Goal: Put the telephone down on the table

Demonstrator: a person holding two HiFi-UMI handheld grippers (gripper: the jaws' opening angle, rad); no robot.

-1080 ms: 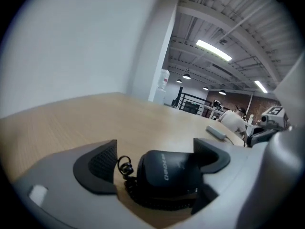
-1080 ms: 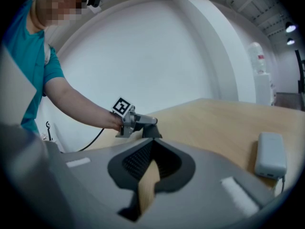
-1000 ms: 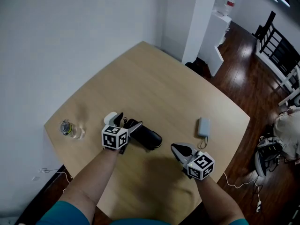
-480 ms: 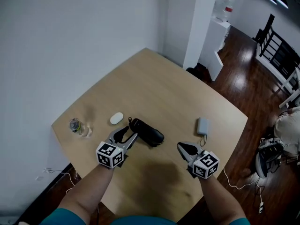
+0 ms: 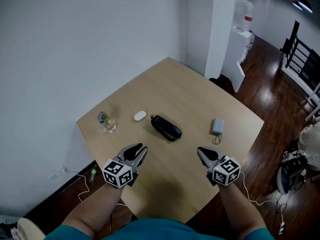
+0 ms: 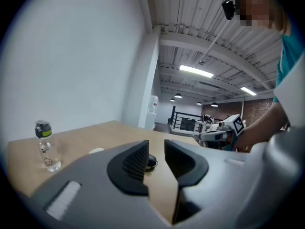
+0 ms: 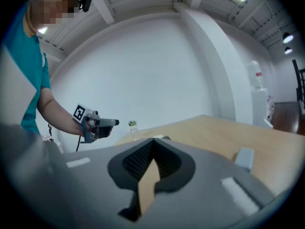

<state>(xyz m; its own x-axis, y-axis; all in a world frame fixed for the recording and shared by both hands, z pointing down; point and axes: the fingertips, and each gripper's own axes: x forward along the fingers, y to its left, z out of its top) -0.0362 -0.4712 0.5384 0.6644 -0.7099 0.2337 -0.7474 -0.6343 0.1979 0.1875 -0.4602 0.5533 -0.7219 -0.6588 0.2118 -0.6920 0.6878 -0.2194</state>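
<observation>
Black telephone [image 5: 166,127] lies flat on the wooden surface [image 5: 190,104], between a small white object [image 5: 140,115] and a grey box [image 5: 218,125]. My left fingers [image 6: 133,163] are closing: narrow gap, nothing between them. Right fingers [image 7: 138,162]: tips together, empty. Both are clear of the telephone.

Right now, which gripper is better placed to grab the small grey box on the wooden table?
Likely right. The right gripper hovers just short of the small grey box on its side; its fingers are shut, so open first.
</observation>
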